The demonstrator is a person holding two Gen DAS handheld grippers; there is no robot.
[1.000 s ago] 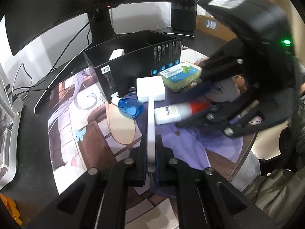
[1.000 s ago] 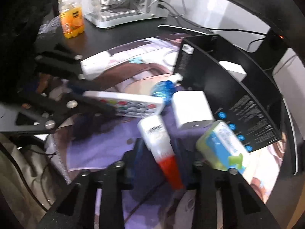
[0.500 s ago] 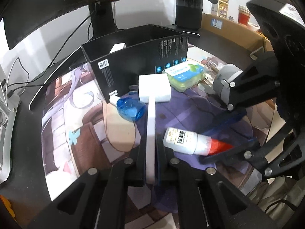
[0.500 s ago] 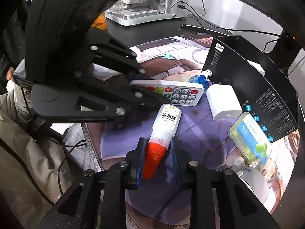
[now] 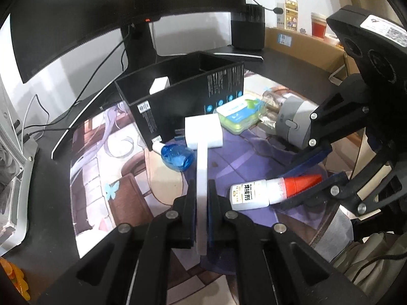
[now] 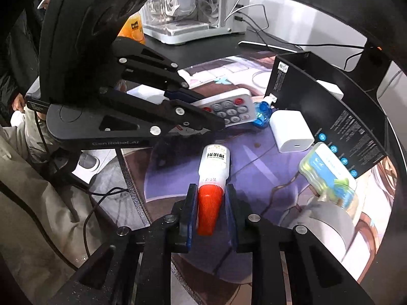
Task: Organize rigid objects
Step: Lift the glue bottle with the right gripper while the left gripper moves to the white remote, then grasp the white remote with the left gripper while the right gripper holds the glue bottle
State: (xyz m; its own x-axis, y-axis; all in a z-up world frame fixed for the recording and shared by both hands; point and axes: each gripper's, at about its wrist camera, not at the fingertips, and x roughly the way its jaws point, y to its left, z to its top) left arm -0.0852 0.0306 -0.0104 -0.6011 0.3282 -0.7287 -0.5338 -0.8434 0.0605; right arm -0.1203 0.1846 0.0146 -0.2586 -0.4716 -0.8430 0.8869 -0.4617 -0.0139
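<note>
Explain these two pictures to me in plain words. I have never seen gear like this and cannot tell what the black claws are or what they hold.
The black claws are two hand-held grippers, one in each hand of a person tidying a desk. Each carries a wide-angle camera looking along its own two fingers, so each picture shows its own claw at the bottom and the other claw at the side.

The left gripper is shut on a white remote control, seen edge-on in its own view. The right gripper is shut on the red cap of a white glue bottle.

On the printed desk mat lie a white charger, a small blue bottle, a green and blue case and a clear bottle with a grey cap, beside an open black box.
</note>
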